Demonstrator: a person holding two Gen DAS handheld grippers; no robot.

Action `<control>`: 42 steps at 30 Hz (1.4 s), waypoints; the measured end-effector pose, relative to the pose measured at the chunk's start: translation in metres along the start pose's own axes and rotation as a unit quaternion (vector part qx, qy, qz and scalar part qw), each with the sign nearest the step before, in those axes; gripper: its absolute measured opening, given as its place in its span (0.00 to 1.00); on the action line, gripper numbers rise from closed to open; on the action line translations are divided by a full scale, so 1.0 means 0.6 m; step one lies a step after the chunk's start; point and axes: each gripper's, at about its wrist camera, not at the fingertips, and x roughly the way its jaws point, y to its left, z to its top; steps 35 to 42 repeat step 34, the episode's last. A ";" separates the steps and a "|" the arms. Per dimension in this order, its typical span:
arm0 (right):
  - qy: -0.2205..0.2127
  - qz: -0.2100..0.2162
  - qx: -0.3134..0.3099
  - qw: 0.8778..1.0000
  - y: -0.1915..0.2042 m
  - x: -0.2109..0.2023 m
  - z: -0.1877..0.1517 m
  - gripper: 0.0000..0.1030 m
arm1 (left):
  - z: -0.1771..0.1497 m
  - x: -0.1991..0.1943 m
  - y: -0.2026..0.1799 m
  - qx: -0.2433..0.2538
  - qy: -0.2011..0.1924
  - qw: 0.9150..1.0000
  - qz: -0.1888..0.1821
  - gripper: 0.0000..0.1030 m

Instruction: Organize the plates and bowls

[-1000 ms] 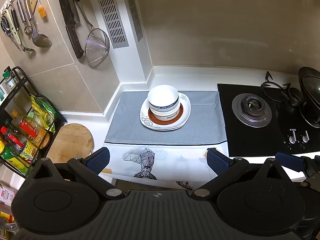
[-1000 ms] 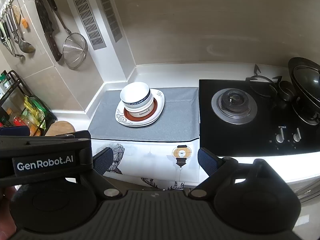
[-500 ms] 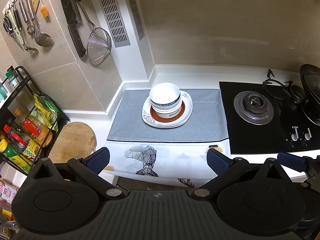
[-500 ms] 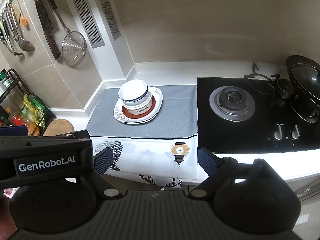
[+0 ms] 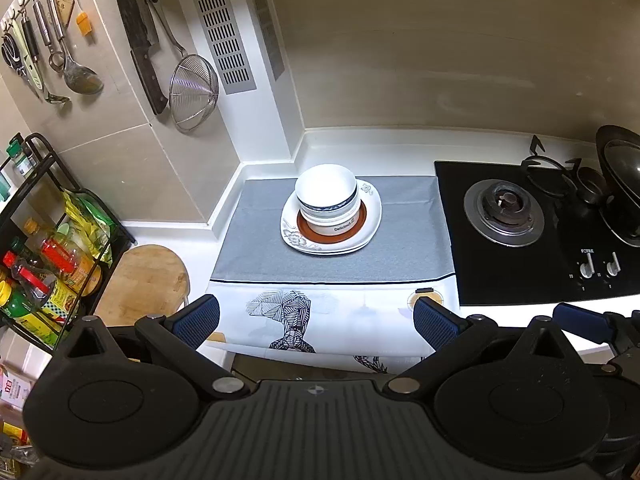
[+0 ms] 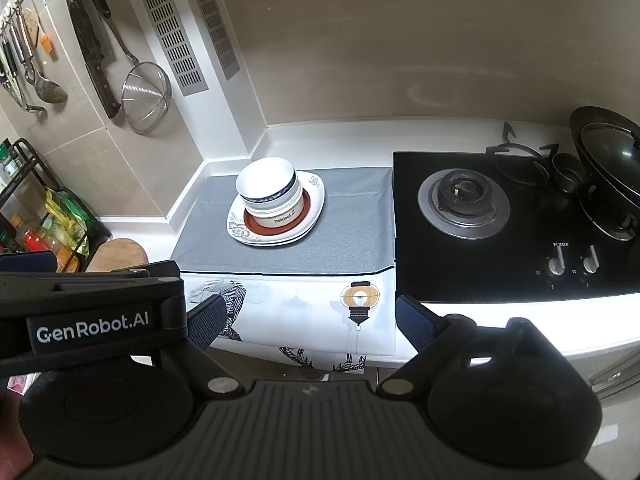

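Left of the stove (image 5: 520, 220), bowls (image 5: 326, 196) nested on plates (image 5: 370, 220) for compactness; left gripper (image 5: 316, 320) and right gripper (image 6: 304, 320) well short, jaws wide, empty.

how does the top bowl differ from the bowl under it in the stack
The top bowl has a dark blue patterned band below its rim; the lower bowl is plain white with "Delicious" printed on its side. The top bowl's inside is open to view; the lower bowl's is covered. Both are white, upright, and nested on the plates.
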 end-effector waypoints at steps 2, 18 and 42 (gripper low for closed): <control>0.001 -0.003 0.000 1.000 0.000 0.000 -0.002 0.91 | -0.002 0.002 -0.001 0.000 0.001 1.000 -0.001 1.00; 0.001 -0.008 0.004 1.000 -0.014 -0.004 -0.009 0.91 | -0.005 0.004 -0.011 0.007 0.000 1.000 -0.007 1.00; 0.008 0.000 0.001 1.000 0.002 0.016 -0.002 0.91 | 0.001 0.024 0.004 0.007 0.006 1.000 -0.005 1.00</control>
